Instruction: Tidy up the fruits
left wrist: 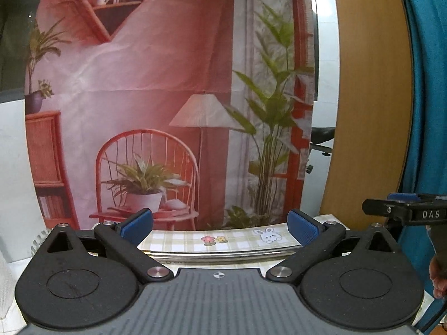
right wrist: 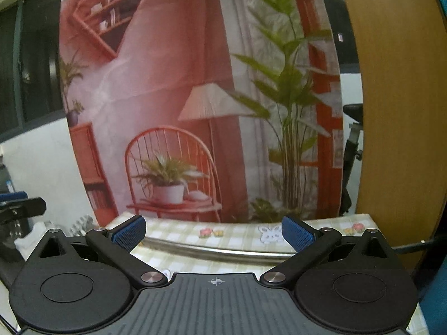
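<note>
- Left tool (left wrist: 220,227): we record it at the bottom of the left wrist view, its two blue pads (left wrist: 137,224) spread wide apart with nothing between them.
- Right tool (right wrist: 213,233): we record it at the bottom of the right wrist view, blue pads (right wrist: 297,233) likewise wide apart and gripping nothing.
- Fruits: we find none in either view, so we cannot place them relative to either tool.
- Desk (left wrist: 178,241): it appears in the lower centre of both views, under a pale green checked cloth printed with a small flower pair (left wrist: 213,239) and a white rabbit (left wrist: 267,234); the prints show in the gap between each tool's pads, lying beyond them.
- Metal rim (left wrist: 223,255): we note a curved silvery edge crossing the lower centre, just past each tool's body; what it belongs to we cannot tell.
- Backdrop (left wrist: 167,83): a printed hanging fills the centre of both views behind the desk, picturing a red chair with a potted plant, a floor lamp, shelves and tall green leaves.
- Wooden panel (left wrist: 371,97): at the right of both views, with blue fabric (left wrist: 430,97) at the far right edge of the left wrist view.
- Part of the right tool shows at the right edge of the left wrist view, lettered "DAS"; part of the left tool shows at the left edge of the right wrist view.
</note>
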A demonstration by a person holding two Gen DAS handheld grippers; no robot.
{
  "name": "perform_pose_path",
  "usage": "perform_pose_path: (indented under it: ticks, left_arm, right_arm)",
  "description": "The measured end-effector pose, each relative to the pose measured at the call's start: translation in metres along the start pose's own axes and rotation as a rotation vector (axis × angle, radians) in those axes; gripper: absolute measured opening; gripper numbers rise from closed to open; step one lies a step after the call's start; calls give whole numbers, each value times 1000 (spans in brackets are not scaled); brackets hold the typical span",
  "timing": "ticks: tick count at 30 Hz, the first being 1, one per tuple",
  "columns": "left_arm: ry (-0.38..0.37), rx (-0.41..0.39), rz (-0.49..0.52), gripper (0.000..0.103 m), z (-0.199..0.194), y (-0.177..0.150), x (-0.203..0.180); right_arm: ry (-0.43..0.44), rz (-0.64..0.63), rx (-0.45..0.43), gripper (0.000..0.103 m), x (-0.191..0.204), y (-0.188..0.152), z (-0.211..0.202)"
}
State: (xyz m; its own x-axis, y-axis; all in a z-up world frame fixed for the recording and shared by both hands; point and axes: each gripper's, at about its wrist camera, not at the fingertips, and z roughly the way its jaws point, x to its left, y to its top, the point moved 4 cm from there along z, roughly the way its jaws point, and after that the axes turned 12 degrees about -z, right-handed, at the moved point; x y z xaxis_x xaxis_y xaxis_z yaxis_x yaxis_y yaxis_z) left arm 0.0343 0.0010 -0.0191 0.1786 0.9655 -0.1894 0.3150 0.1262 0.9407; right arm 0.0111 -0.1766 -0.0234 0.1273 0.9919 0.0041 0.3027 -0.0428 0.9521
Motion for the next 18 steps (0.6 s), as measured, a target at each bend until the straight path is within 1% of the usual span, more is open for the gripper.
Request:
perform_pose_path:
  ticks: [6, 12, 18]
  left_arm:
    - [1, -14, 8, 103, -6, 1, -4]
    - [16, -16, 6, 103, -6, 1, -1]
    - [11, -14, 1, 103, -5, 2, -1]
  right_arm:
    - [-21, 3, -34, 103, 0, 9, -15]
    - [-21, 5, -40, 103, 1, 10, -20]
    - [-26, 10, -41, 103, 1, 10, -22]
